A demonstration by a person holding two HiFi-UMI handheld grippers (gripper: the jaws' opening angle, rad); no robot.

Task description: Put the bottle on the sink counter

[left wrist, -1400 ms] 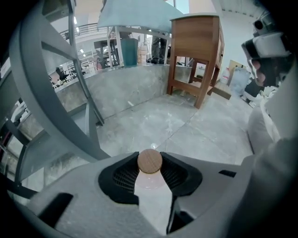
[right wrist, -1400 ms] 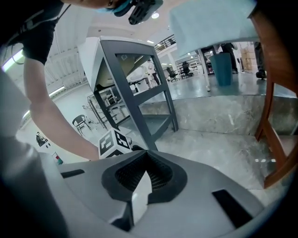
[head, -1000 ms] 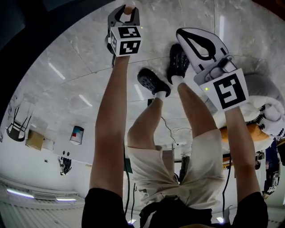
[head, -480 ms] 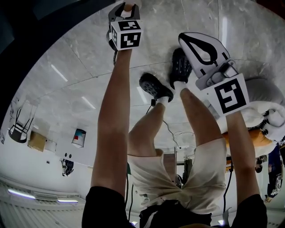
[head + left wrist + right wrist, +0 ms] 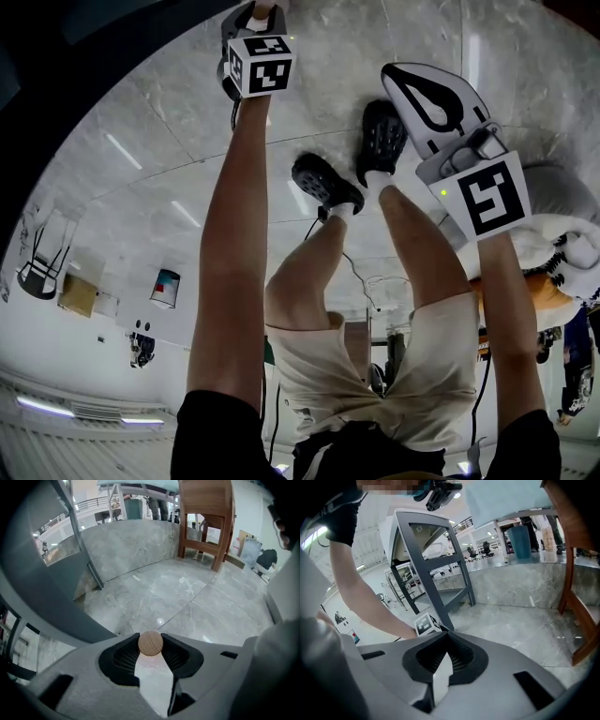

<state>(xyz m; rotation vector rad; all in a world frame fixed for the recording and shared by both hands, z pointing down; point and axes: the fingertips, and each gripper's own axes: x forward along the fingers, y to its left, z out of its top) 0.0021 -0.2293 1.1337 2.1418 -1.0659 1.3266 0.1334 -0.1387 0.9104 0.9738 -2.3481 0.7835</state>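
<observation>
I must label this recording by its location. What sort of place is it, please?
Probably a large indoor hall, perhaps an open office or lab. It has a polished grey stone-tile floor, a long railing, and office chairs far behind a grey metal frame.

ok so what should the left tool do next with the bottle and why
Probably lift the left tool and turn to look for the sink counter. Its jaws are clamped on the clear bottle with the wooden cap, but it hangs low over bare marble floor, and no counter shows in any view.
</observation>
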